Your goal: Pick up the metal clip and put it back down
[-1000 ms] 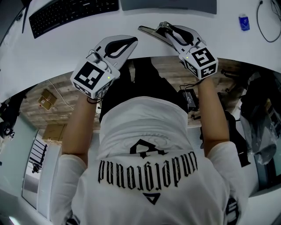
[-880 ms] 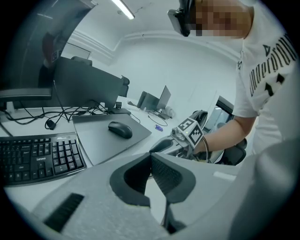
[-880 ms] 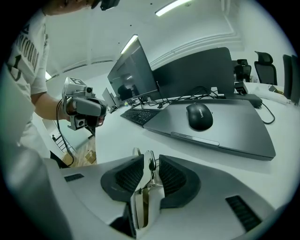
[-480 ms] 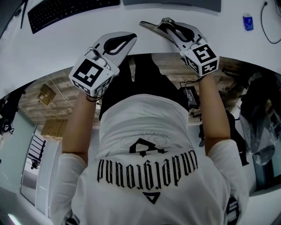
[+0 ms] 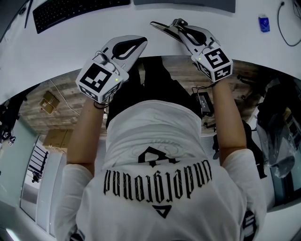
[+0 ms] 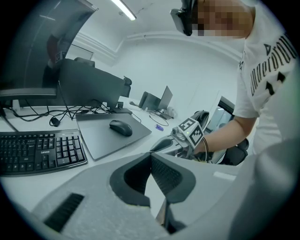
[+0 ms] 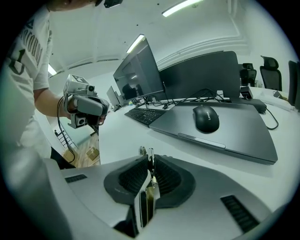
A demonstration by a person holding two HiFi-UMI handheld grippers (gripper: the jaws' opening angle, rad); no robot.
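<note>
Our right gripper (image 7: 149, 160) has just been closing, and its pads now pinch the metal clip (image 7: 145, 201). Our left gripper (image 6: 151, 158) sits closed, empty.

White desk (image 5: 70, 47), black keyboard (image 5: 80, 12), grey mat (image 5: 188, 4) beside it, small blue item (image 5: 264, 23) far right

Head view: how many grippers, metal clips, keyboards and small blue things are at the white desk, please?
metal clip: 1
grippers: 2, the left gripper and the right gripper, whose fingers have just been closing on the metal clip between them
keyboard: 1
small blue thing: 1
Total: 5
</note>
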